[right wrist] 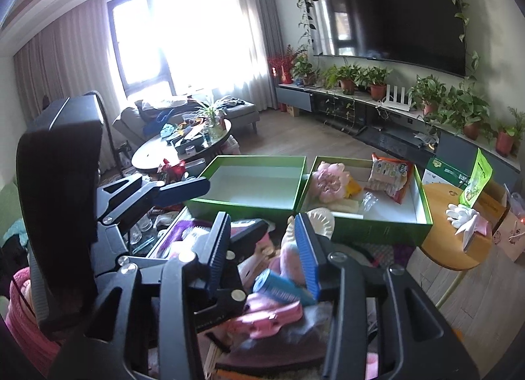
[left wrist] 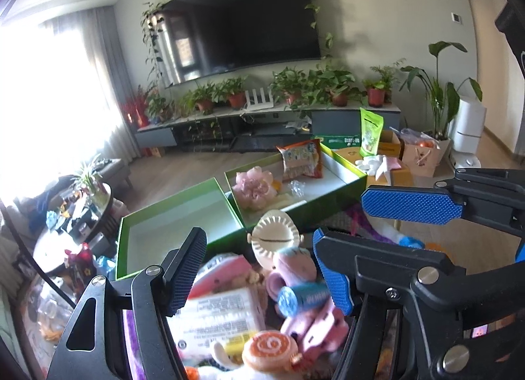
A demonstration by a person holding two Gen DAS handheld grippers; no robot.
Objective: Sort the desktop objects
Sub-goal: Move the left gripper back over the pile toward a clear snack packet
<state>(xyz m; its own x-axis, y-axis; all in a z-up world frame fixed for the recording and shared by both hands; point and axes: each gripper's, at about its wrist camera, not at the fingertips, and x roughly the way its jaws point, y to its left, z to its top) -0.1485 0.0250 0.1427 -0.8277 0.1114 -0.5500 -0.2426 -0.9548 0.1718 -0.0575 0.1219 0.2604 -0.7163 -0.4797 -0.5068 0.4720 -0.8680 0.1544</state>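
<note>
Sorting looks partly done: the right green box holds a pink plush flower and snack packet; the left green box holds nothing. Both the left hand-held gripper and right hand-held gripper hang spread, pinching nothing, over the near clutter, a blue tube among it.

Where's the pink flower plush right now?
In the right-hand green box, at its left end: pink flower plush beside the snack packet. The left wrist view shows it too.
</note>
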